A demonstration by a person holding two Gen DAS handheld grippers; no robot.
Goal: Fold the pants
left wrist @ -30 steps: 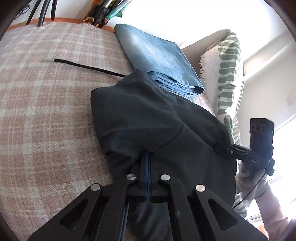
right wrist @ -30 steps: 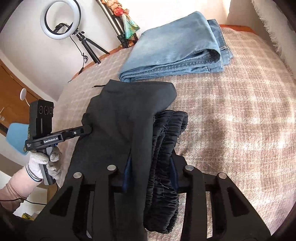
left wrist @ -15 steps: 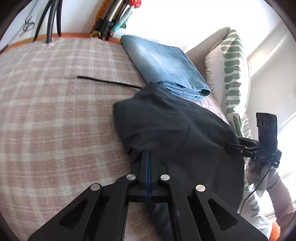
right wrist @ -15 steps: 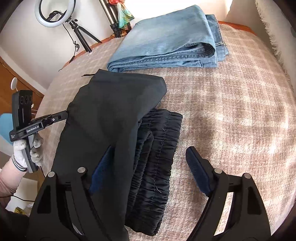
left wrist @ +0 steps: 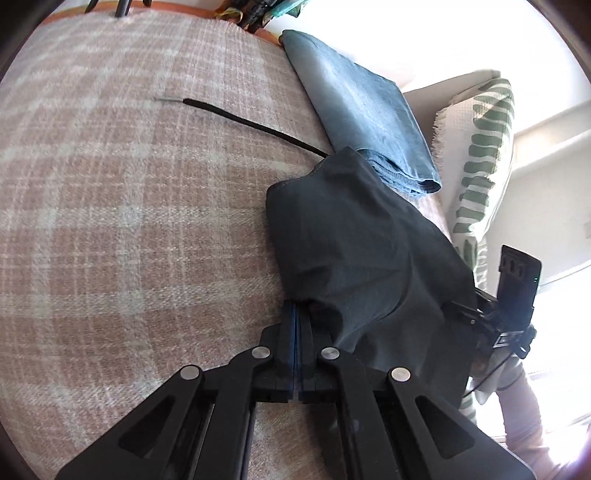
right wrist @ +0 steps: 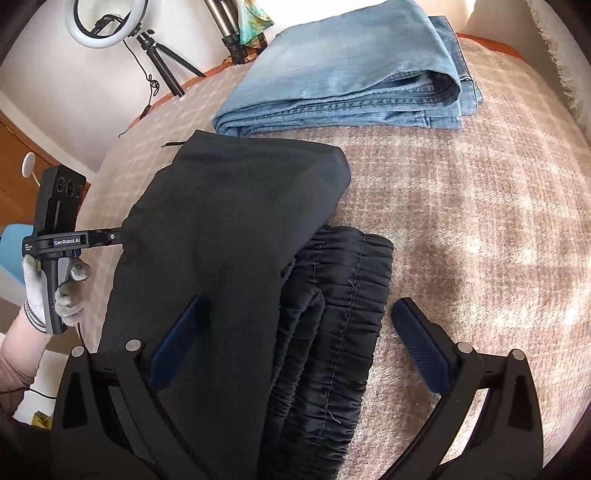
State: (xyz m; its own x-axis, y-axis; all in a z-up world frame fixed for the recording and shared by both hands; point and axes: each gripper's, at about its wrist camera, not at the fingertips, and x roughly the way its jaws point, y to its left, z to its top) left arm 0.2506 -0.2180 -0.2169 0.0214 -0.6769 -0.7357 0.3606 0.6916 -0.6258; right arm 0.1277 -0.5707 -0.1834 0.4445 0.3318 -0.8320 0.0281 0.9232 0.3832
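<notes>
The black pants (right wrist: 229, 229) lie folded on the plaid blanket (right wrist: 480, 221), their gathered waistband (right wrist: 332, 306) showing at the right edge of the fold. My left gripper (left wrist: 295, 308) is shut on the pants' left edge (left wrist: 362, 251); it also shows in the right wrist view (right wrist: 120, 236), where its tips meet the cloth. My right gripper (right wrist: 291, 343) is open, its jaws wide either side of the waistband, holding nothing. It shows at the right of the left wrist view (left wrist: 461, 314), partly behind the pants.
Folded blue jeans (right wrist: 354, 70) lie just beyond the black pants. A black drawstring (left wrist: 251, 123) lies loose on the blanket. A green-patterned pillow (left wrist: 480, 155) stands at the right. A ring light on a tripod (right wrist: 107, 26) stands past the bed's far edge.
My right gripper has opened and let go of the pants, then drawn back a little. My left gripper stays shut on the cloth and has shifted slightly.
</notes>
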